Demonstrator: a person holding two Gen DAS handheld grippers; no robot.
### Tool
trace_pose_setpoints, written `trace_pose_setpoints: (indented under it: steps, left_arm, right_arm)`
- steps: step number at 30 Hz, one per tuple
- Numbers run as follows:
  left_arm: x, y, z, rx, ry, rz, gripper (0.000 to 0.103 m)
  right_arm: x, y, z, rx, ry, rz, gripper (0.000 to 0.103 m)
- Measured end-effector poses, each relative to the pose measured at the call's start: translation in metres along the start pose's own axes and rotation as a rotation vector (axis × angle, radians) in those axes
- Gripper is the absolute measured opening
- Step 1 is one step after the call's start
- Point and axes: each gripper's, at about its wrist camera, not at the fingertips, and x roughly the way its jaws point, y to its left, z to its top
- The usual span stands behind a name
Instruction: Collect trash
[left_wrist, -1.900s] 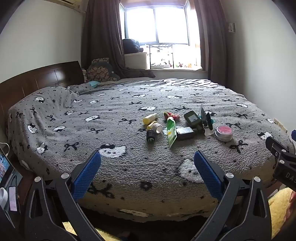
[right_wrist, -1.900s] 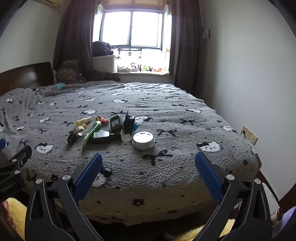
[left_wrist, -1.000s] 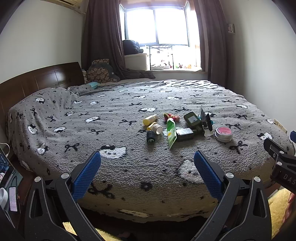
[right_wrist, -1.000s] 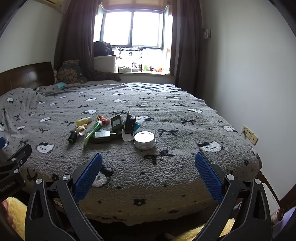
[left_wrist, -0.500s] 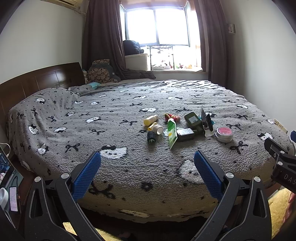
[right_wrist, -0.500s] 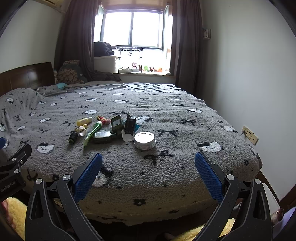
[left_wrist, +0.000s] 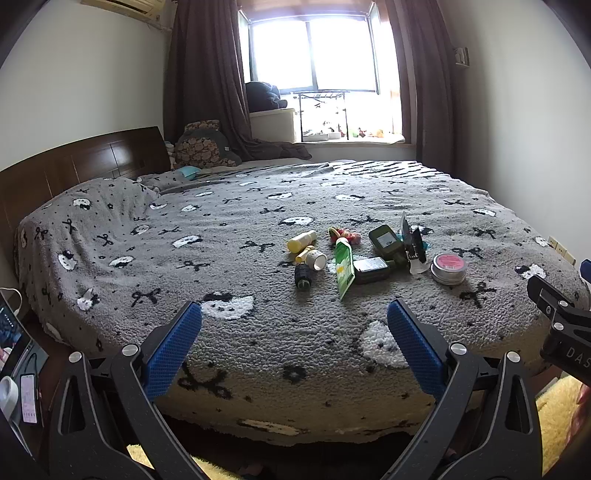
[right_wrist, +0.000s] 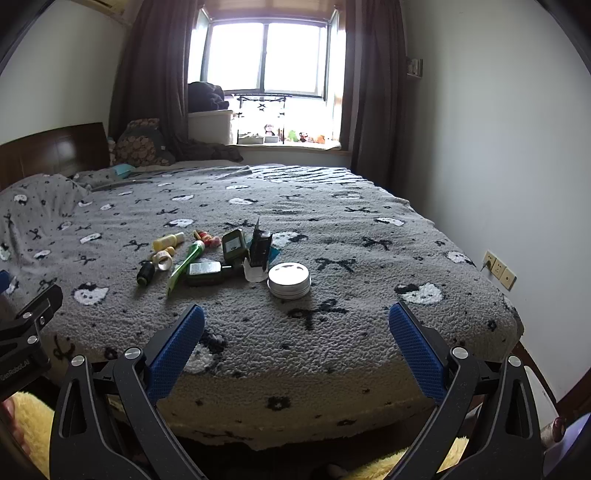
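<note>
A cluster of small items lies on the grey patterned bed (left_wrist: 258, 332): a yellow bottle (left_wrist: 301, 240), a green tube (left_wrist: 344, 266), a dark green bottle (left_wrist: 303, 276), a dark flat box (left_wrist: 370, 269), a round tin (left_wrist: 448, 268) with a pink lid, and a black carton (left_wrist: 413, 245). In the right wrist view I see the round tin (right_wrist: 289, 280), green tube (right_wrist: 186, 264) and yellow bottle (right_wrist: 168, 240). My left gripper (left_wrist: 293, 334) and my right gripper (right_wrist: 295, 334) hover at the near bed edge, both open and empty, well short of the items.
A wooden headboard (left_wrist: 74, 166) runs along the left. A window (left_wrist: 314, 48) with dark curtains is at the far end, with a cushion (left_wrist: 203, 144) below it. A white wall (right_wrist: 498, 147) with sockets (right_wrist: 498, 269) stands right of the bed. Yellow rug (left_wrist: 554, 417) lies below.
Both views have shifted very slightly; the grippers stay open at the bed's near edge and the items have not moved.
</note>
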Motion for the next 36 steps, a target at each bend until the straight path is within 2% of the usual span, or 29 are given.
trace_pose_setpoints:
  steps: [18,28,32,36]
  left_arm:
    - [0.001,0.0,-0.001,0.004,0.002,0.001,0.095]
    - [0.012,0.001,-0.007,0.001,0.0,-0.033,0.095]
    - [0.023,0.002,-0.011,0.014,0.011,-0.048,0.095]
    - [0.042,0.0,-0.01,0.041,0.049,-0.054,0.095]
  right_arm:
    - [0.002,-0.003,0.001,0.002,-0.001,0.001,0.1]
    - [0.016,-0.002,-0.009,-0.016,-0.014,0.052,0.1]
    - [0.032,-0.01,-0.016,0.022,0.03,0.101,0.1]
    - [0.052,-0.011,-0.022,0.019,0.076,0.101,0.1]
